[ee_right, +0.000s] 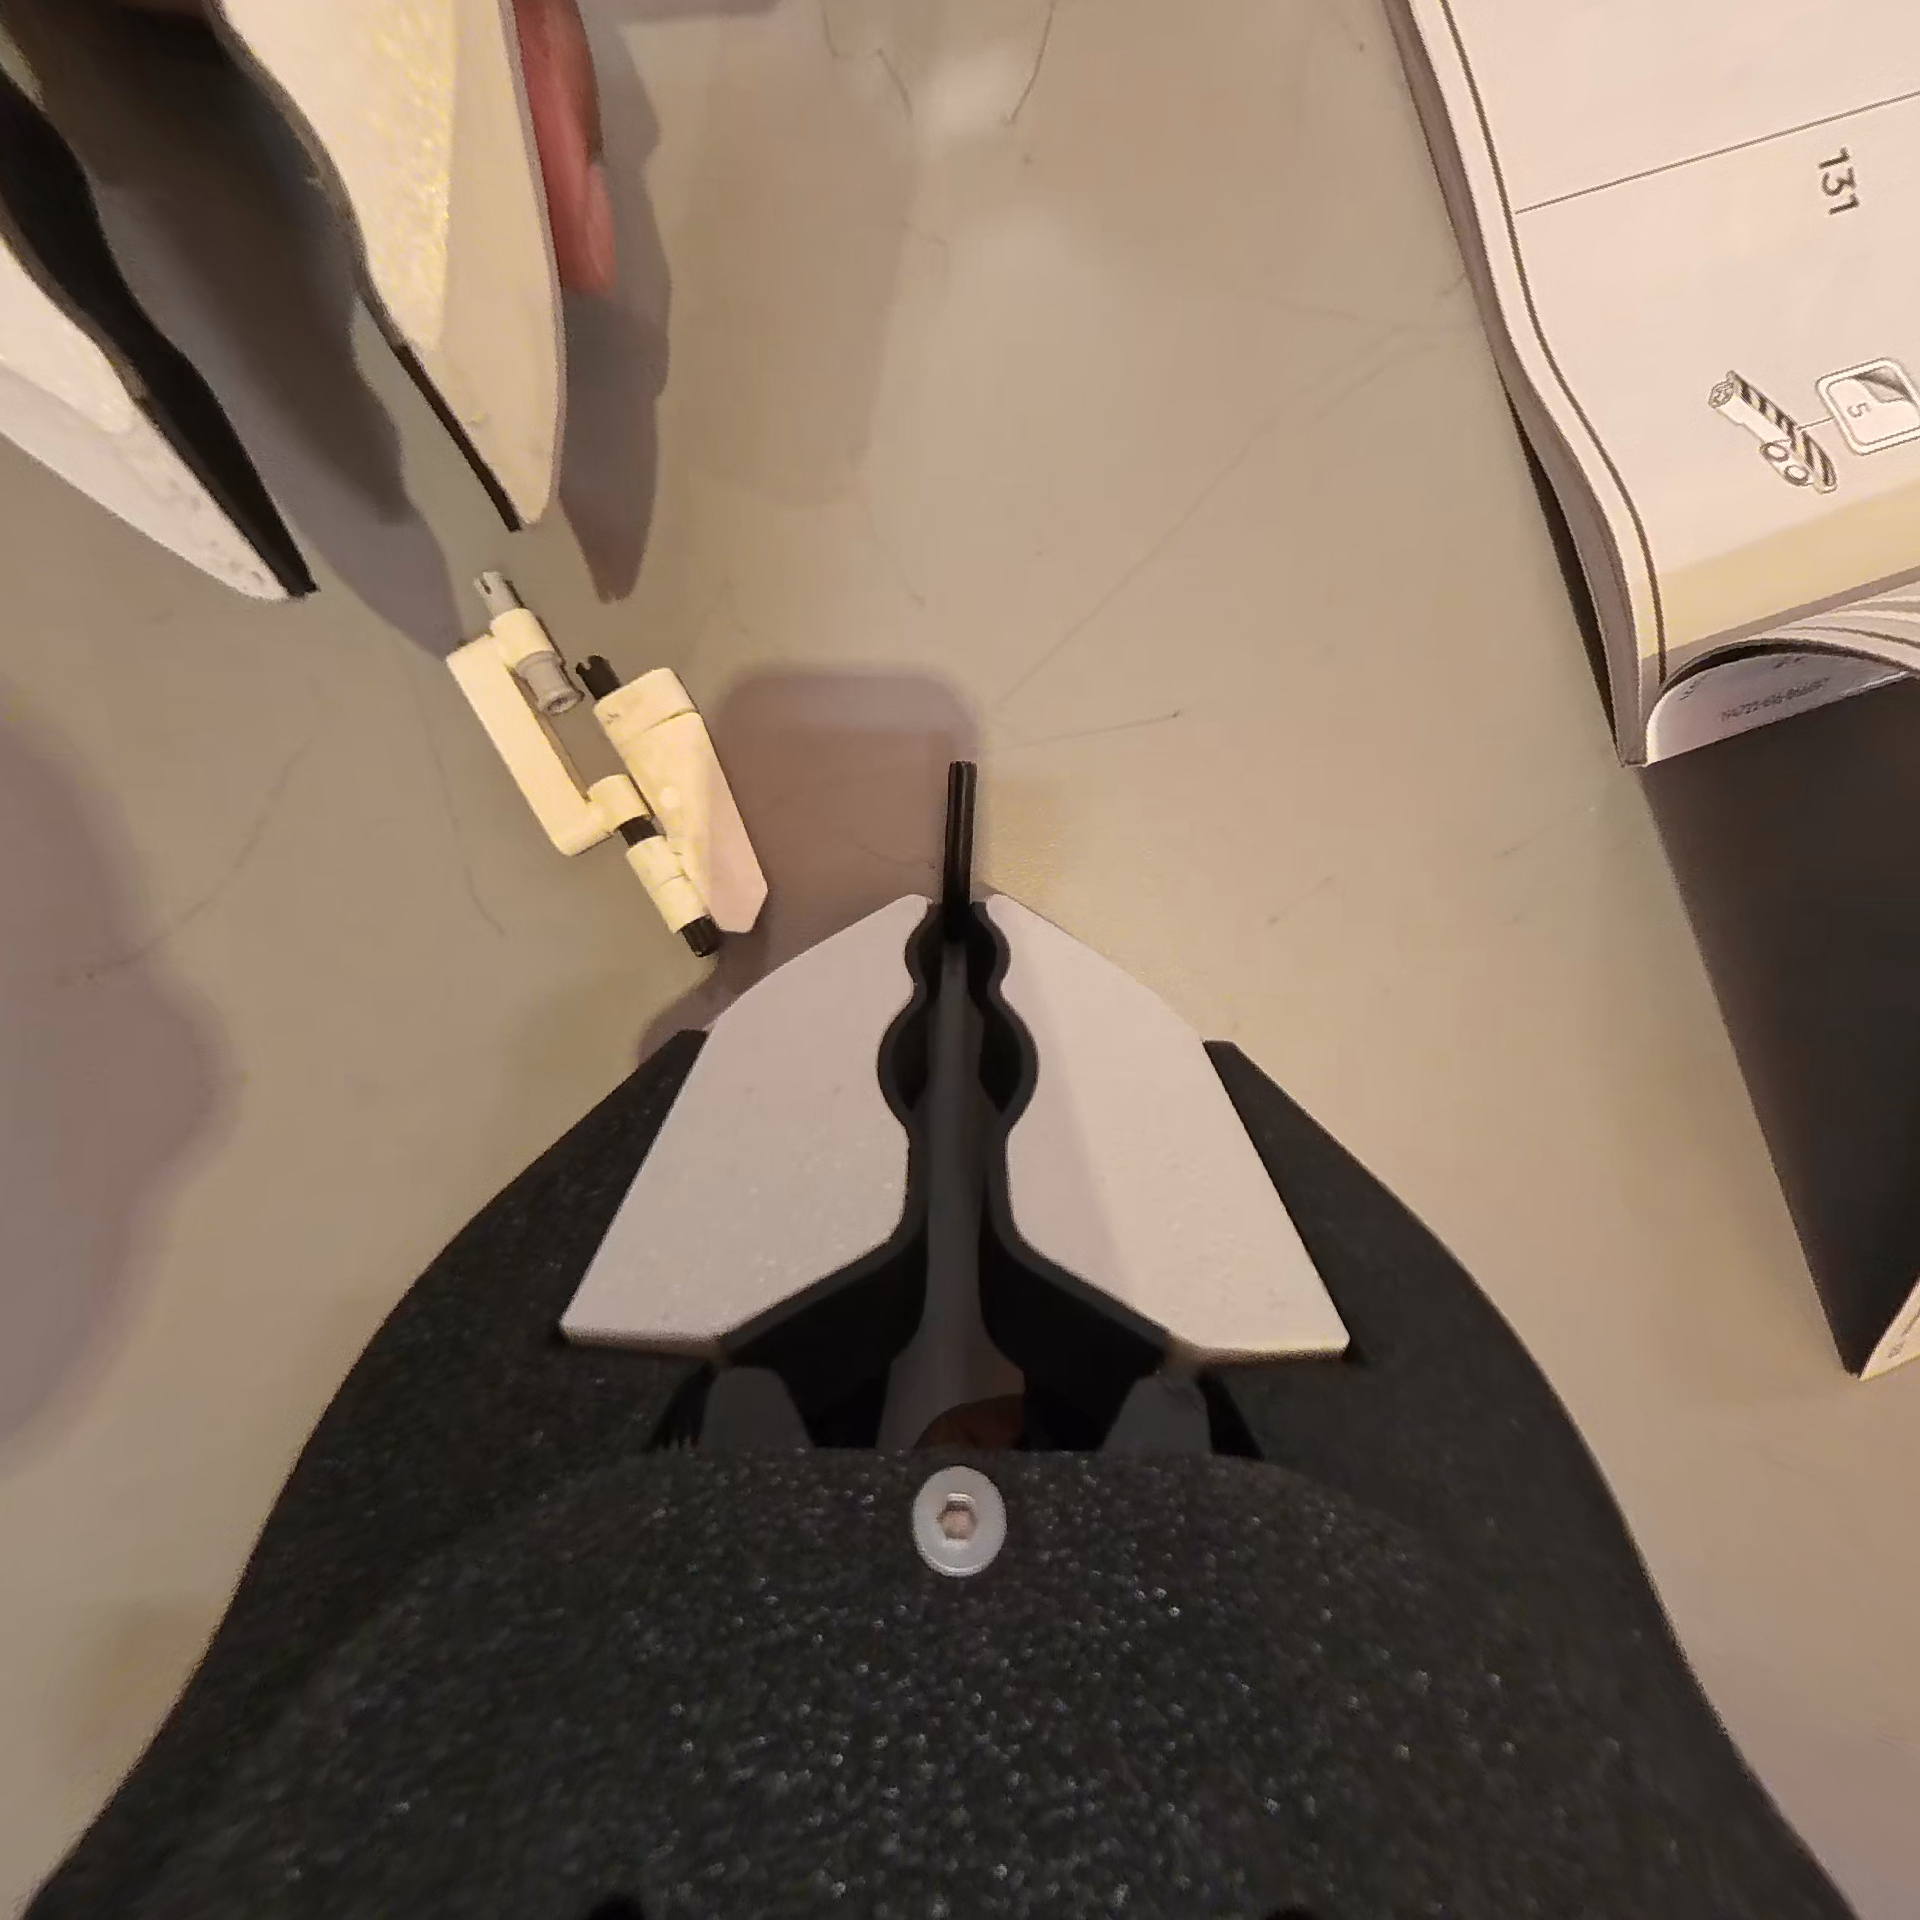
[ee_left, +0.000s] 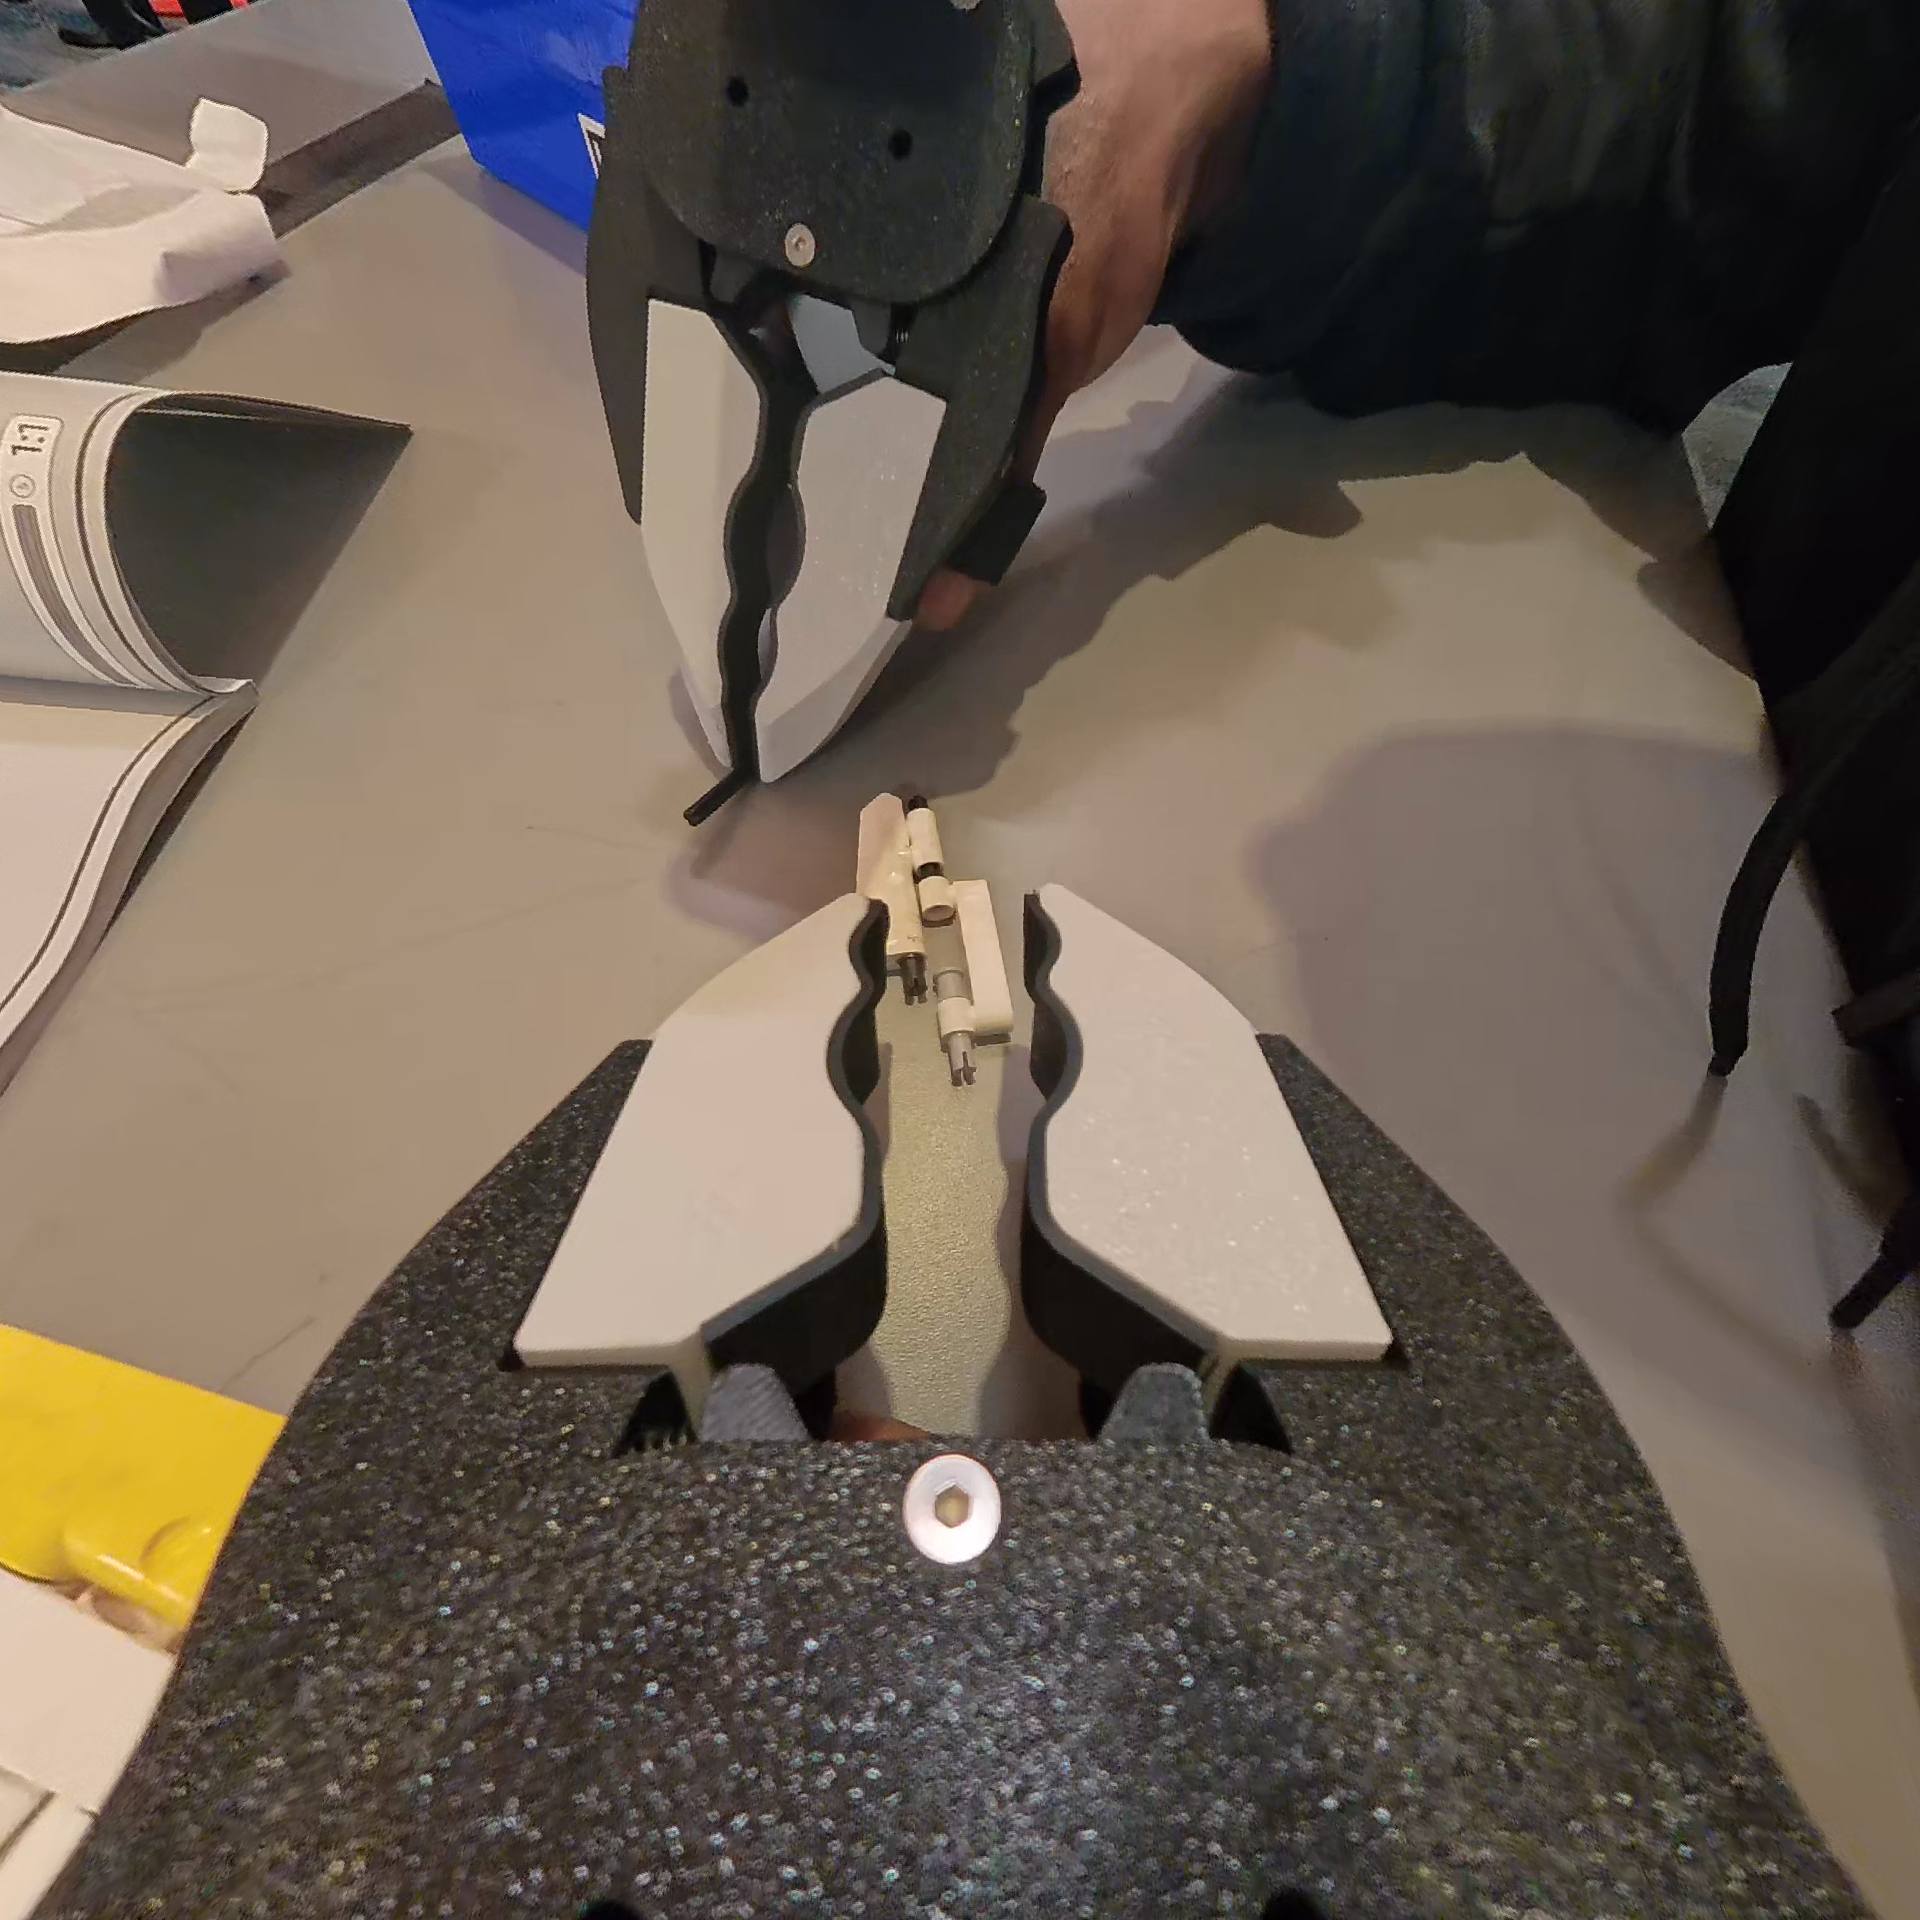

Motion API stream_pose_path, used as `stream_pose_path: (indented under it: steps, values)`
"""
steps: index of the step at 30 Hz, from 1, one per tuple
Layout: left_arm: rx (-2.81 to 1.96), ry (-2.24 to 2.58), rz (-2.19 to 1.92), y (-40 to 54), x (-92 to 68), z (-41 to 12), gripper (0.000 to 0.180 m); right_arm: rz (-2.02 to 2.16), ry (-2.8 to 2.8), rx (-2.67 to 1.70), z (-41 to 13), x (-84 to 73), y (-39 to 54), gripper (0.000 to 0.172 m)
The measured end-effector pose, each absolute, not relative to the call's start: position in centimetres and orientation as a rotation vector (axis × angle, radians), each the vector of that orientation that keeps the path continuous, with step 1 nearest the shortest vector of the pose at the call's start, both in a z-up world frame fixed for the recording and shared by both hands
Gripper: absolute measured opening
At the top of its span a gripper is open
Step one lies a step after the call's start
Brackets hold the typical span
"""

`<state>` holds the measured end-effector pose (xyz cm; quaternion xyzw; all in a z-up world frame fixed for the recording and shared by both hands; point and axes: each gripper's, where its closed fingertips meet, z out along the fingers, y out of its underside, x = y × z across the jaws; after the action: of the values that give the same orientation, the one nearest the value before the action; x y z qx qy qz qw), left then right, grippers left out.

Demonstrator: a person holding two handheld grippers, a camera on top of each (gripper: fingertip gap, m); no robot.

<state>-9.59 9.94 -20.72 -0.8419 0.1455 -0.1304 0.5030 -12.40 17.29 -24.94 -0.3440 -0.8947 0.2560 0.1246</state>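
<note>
A small white assembly of pins and beams (ee_left: 925, 914) lies flat on the grey table (ee_left: 416, 935). My left gripper (ee_left: 951, 904) is open, with its fingertips on either side of the assembly's near end and the pads not pressing on it. In the right wrist view the left gripper (ee_right: 405, 540) is just beyond the assembly (ee_right: 613, 779). My right gripper (ee_right: 956, 904) is shut on a thin black rod (ee_right: 956, 821) that sticks out past its tips. In the left wrist view the right gripper (ee_left: 750, 764) points down, with the rod (ee_left: 712, 805) close to the assembly's far end.
An open instruction booklet (ee_left: 104, 582) lies at the left; it also shows in the right wrist view (ee_right: 1714, 364). A blue box (ee_left: 520, 94) and a white paper bag (ee_left: 125, 229) are at the back. A yellow packet (ee_left: 104, 1475) is near left. A dark sleeve (ee_left: 1455, 156) and black straps (ee_left: 1787, 883) are at the right. There is about 9 cm between the tips of the two grippers.
</note>
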Motion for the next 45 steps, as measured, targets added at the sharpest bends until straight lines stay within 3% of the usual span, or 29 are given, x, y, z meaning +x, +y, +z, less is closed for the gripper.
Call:
stream_pose_path:
  steps: [30,45]
  values:
    - [-2.021,0.177,-0.229,10.5,-10.5,-20.4,0.025,1.010,-2.528,-0.392,-22.0,-10.3,11.2,0.004]
    - [-2.006,0.216,-0.262,10.2,-10.0,-20.2,0.004,1.024,-2.467,-0.352,-21.2,-10.3,10.5,0.004]
